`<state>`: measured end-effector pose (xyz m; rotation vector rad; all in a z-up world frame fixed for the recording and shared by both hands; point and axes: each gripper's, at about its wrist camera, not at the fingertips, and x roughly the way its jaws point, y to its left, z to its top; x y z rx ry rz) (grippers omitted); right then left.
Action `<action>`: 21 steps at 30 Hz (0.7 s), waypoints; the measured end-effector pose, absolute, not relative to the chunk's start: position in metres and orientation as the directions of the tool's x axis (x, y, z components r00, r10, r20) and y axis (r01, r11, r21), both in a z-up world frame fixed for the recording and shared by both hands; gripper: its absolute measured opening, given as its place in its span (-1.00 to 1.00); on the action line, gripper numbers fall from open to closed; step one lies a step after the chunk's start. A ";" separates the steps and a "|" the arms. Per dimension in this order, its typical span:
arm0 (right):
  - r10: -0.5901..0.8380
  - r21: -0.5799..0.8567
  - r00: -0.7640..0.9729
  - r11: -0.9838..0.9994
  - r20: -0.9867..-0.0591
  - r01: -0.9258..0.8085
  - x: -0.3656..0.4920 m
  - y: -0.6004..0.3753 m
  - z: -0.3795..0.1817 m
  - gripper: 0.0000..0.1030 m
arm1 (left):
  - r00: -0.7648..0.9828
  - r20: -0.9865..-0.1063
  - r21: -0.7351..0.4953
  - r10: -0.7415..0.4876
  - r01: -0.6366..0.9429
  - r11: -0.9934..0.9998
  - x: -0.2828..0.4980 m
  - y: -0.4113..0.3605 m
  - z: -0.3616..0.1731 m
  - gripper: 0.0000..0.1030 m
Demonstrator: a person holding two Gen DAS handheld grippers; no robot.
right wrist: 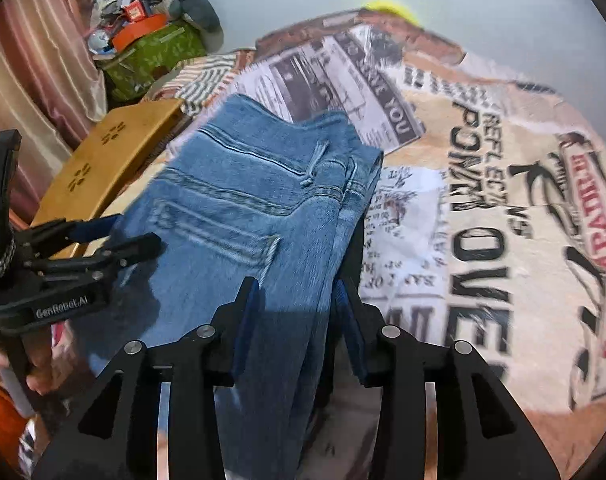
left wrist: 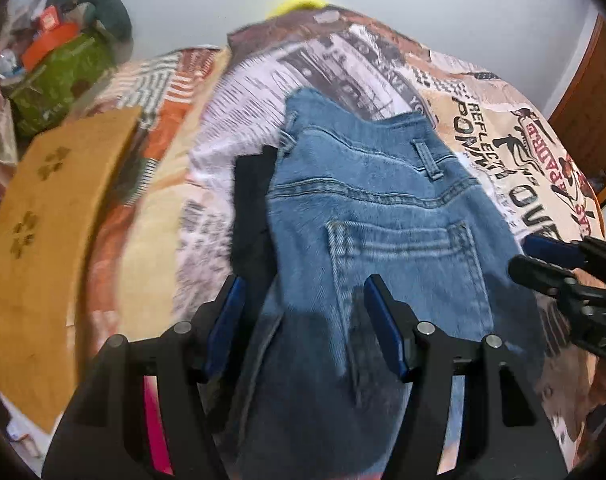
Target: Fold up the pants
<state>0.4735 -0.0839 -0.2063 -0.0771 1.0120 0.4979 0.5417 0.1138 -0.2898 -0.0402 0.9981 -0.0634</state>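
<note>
Blue jeans (left wrist: 367, 208) lie on the printed bedsheet (left wrist: 483, 128), back pocket up and waistband at the far end. My left gripper (left wrist: 303, 284) hangs over their left half with its jaws wide apart; denim shows between them and a dark gap remains at the left pad, so it is open. It also appears at the left edge of the right wrist view as the left gripper (right wrist: 131, 232). My right gripper (right wrist: 295, 288) straddles the folded right edge of the jeans (right wrist: 243, 184). Its jaws stand narrower, and a dark slit shows beside the right pad.
A black cloth (left wrist: 251, 208) peeks out from under the jeans' left side. A wooden board (left wrist: 43, 232) with cut-out patterns stands at the left of the bed. Behind it are a green box (left wrist: 59, 80) and piled clutter. A curtain (right wrist: 35, 80) hangs at far left.
</note>
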 end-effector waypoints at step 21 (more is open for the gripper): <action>0.553 0.133 0.711 0.820 -0.434 -0.556 0.257 -0.142 0.003 -0.27 | 0.873 -0.485 0.069 -0.042 0.086 0.994 0.254 0.081 -0.044 0.21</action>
